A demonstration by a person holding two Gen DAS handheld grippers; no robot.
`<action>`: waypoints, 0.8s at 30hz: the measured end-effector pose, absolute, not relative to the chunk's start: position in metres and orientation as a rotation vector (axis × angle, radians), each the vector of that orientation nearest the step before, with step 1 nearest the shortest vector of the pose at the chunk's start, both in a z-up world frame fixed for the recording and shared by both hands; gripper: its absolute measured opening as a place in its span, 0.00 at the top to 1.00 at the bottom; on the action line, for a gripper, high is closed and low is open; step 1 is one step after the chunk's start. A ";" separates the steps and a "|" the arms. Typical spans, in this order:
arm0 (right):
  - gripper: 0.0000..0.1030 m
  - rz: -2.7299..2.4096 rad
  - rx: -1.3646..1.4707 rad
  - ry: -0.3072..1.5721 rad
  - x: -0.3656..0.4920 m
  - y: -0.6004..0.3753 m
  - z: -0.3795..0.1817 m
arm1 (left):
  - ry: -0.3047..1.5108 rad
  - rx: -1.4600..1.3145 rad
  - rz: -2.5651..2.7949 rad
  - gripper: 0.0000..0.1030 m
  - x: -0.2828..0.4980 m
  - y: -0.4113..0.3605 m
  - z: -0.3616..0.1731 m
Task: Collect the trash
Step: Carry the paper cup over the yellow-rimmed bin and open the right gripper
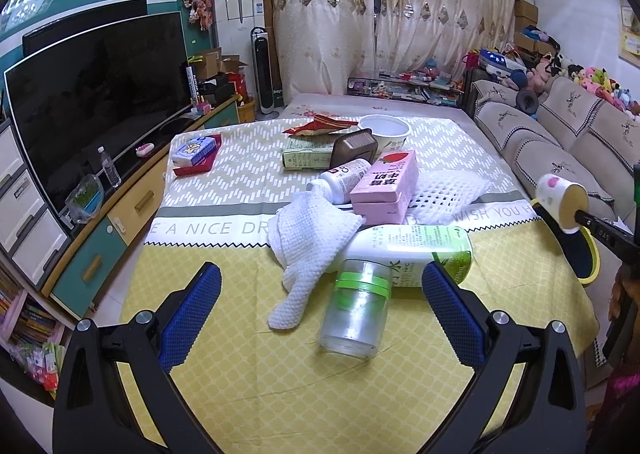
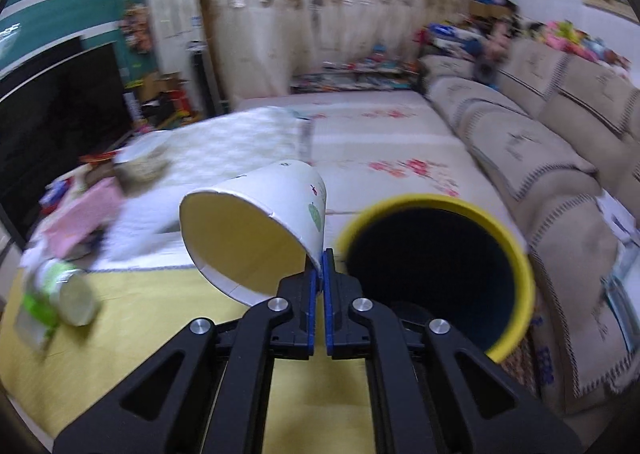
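The right tongs (image 2: 322, 268) pinch the rim of a white fruit-print paper cup (image 2: 256, 230), tipped sideways just beside the yellow-rimmed bin (image 2: 516, 242) off the desk (image 2: 140, 286) edge. The left tongs (image 1: 320, 286) gape over a clear jar (image 1: 356, 310).

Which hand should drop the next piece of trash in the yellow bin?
Right. The right gripper already pinches the paper cup by its rim, right beside the yellow bin. The left gripper is open and empty, above the clear jar.

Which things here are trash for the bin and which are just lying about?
Job:
paper cup, pinched in right gripper
bin
clear jar
green bottle
pink carton
snack wrapper

Lying about:
TV
sofa
water bottle by the TV
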State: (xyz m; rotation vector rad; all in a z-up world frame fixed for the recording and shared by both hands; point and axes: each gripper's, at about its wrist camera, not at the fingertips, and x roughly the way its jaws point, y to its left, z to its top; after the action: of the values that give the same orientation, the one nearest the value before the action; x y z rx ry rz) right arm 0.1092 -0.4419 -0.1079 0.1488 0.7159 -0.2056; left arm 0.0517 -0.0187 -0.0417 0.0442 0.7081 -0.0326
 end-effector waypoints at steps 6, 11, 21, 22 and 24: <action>0.97 -0.317 0.186 0.808 0.127 -0.486 -0.142 | 0.715 0.057 -0.047 0.04 0.053 -0.028 -0.043; 0.96 -0.352 0.210 0.856 0.142 -0.499 -0.161 | 0.721 0.069 -0.056 0.04 0.057 -0.034 -0.044; 0.73 -0.341 0.234 0.831 0.139 -0.496 -0.157 | 0.739 0.072 -0.061 0.04 0.060 -0.036 -0.052; 0.71 -0.335 0.229 0.825 0.138 -0.493 -0.155 | 0.744 0.073 -0.062 0.04 0.060 -0.036 -0.054; 0.69 -0.327 0.222 0.817 0.137 -0.488 -0.151 | 0.753 0.078 -0.065 0.04 0.060 -0.037 -0.058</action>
State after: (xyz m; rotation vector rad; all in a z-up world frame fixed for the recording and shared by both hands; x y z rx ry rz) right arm 0.1369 -0.4875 -0.1514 0.2224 0.8167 -0.3271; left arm 0.0602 -0.0367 -0.0585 0.0779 0.7534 -0.0653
